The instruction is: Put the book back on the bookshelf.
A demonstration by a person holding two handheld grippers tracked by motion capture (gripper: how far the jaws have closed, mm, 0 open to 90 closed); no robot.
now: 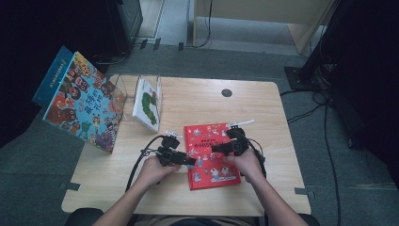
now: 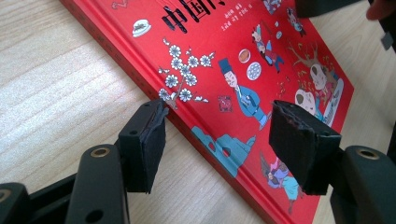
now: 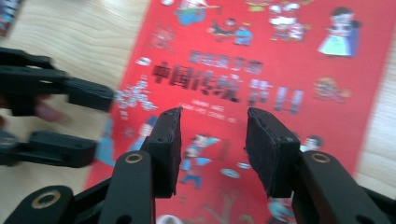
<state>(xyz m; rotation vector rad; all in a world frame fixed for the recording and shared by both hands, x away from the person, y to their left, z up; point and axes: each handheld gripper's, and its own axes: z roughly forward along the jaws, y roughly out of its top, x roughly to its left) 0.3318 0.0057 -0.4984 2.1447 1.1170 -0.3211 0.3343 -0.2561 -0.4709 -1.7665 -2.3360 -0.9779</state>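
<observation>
We take the flat red hardcover picture book as our landmark. It lies face up on the pale wooden table, near the edge where we sit, its long axis running away from us and tilted slightly, with the spine on the left side.

Our left gripper sits at the book's left edge, low down toward the near corner, pointing level across the table toward the cover. In the left gripper view the jaws stand released and straddle the spine edge: one pad is over bare wood just outside the book, the other over the cover, neither pressing on it. Our right gripper reaches over the book from the right side, its tips above the middle of the cover, aimed back toward the left one. In the right gripper view its jaws are apart with only the printed cover seen between them, nothing grasped.

We judge that the coming move turns on that spine edge. It lies directly between the left jaws, so the left hand is the nearer one to take hold of the book's edge, with a pad slid under it. Both forearms come up from the near edge of the table, wrists bent inward toward the book.

Left of the book and farther from us, a white picture book stands in a clear holder, with a large colourful book leaning beyond it.
</observation>
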